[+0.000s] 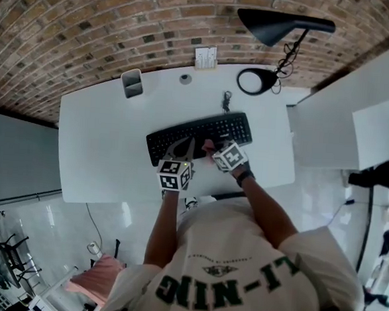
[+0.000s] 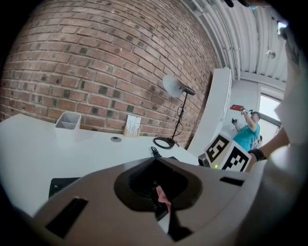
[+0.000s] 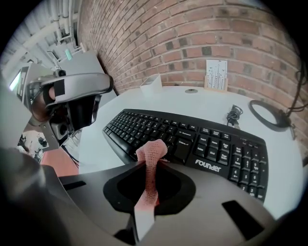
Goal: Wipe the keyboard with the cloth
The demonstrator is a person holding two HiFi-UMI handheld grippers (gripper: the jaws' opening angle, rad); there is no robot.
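- Keyboard [image 1: 199, 137] lies flat near the middle of the white desk [image 1: 102, 152]. It sits slightly askew, with its long front edge toward the person, so every row of keys is within reach of both grippers.
- The cloth [image 3: 151, 154] is a narrow pink strip bunched into a rounded tip. That tip sticks out past the jaws and rests on the keys near the front edge, left of the middle in the right gripper view.
- The right gripper [image 3: 147, 202] is clamped tight on the cloth and tilted down at the keys. This grip looks meant to drag the padded tip along the rows without the jaws scraping them.
- The left gripper [image 2: 161, 204] sits just beside it, over the left half of the keyboard. Its jaws are drawn together with a sliver of pink pinched between them, which I take to be another bit of the cloth.
- A small coil of cable [image 1: 226, 100] lies against the keyboard's back edge and could snag a wipe carried that far.
- The lamp base [image 1: 256, 81] stands near the back right corner, with the lamp head [image 1: 283, 25] above it.
- A grey cup [image 1: 132, 83] and a small card [image 1: 205, 57] stand well apart by the brick wall, out of the way.
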